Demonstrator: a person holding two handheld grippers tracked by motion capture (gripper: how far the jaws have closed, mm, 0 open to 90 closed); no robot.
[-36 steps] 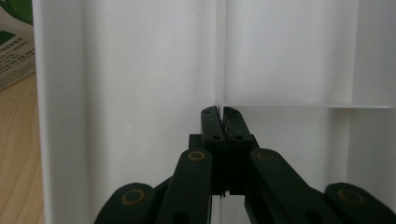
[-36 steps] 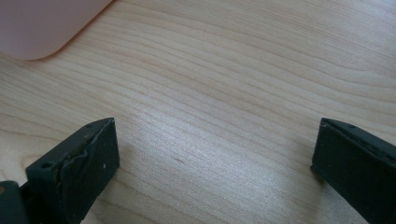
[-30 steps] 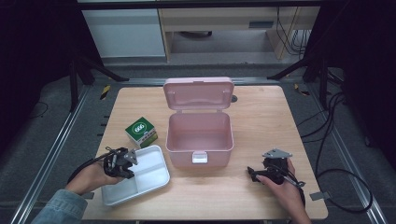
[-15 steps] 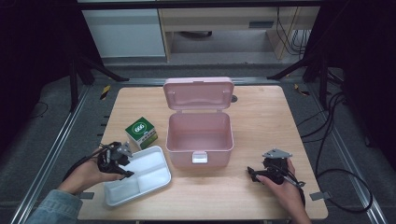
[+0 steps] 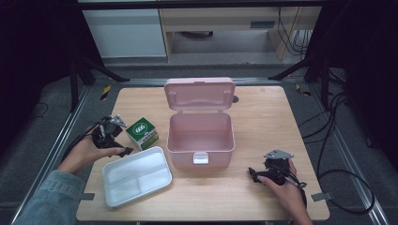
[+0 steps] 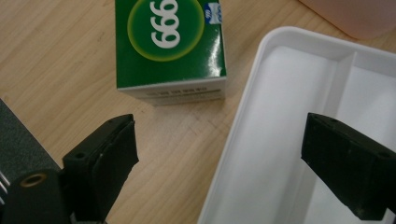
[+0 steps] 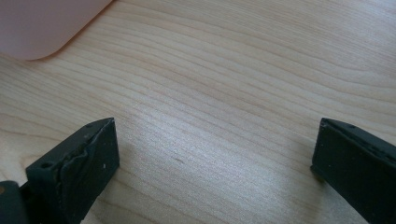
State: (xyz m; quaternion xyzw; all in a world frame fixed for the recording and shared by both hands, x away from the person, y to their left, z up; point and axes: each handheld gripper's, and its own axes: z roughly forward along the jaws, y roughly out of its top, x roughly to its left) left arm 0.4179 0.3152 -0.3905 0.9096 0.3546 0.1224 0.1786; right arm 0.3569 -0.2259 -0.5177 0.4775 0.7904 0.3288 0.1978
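1. Left gripper point(image 5: 118, 140), left of the pink box point(image 5: 183, 157): jaws had just opened and stood wide apart with nothing between them. A second earlier it sat clenched at the left rim of the white tray point(image 5: 141, 164); now it was up and off to the left of it. Read: tray released, placement done.
2. White tray: flat on the worktop point(image 5: 263, 117), left-front of the pink box, near corner just beside the box's front-left corner. Same spot as in the earlier frames, so it didn't drag on release. Both compartments looked empty.
3. Green carton point(image 5: 141, 132): left of the pink box, just behind the tray, apart from both. The left gripper view looked past the open jaws at it, so probably the next pick. Tray rim sat close on one side, so tight clearance for that jaw.
4. Pink box: centre, lid point(image 5: 199, 93) swung up at the back, inside empty. Nothing blocked the opening.
5. Right gripper point(image 5: 256, 174): right-front of the pink box, low over bare worktop, jaws released and empty; it hadn't moved.
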